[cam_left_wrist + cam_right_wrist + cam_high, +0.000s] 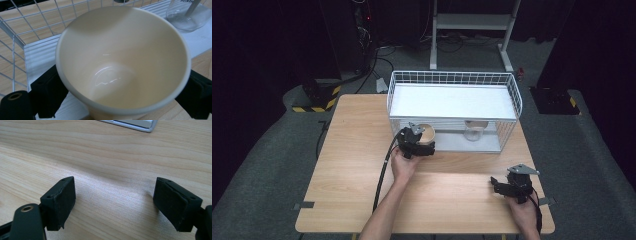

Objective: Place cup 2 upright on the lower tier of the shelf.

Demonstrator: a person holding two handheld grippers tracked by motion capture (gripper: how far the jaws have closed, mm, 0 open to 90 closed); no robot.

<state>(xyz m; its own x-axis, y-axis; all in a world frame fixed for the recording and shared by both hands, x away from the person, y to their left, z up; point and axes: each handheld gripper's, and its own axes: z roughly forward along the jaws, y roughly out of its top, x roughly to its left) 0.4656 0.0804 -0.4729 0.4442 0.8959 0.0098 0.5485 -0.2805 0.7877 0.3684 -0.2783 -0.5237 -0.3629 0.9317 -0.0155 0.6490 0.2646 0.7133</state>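
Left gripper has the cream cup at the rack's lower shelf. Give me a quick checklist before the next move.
1. Grip: left gripper has both jaws against the cream cup walls. Ok.
2. Cup contents: inside looks empty and glossy. Ok.
3. Cup attitude: tilted toward the camera in the left gripper view, not upright. Not ok if it must stand.
4. Neighbour: clear glass stands on the wire rack lower shelf, apart from the cup. Ok.
5. Cup base touching the shelf: cannot tell.
6. Right gripper: open, nothing between its jaws, over bare table. Ok.
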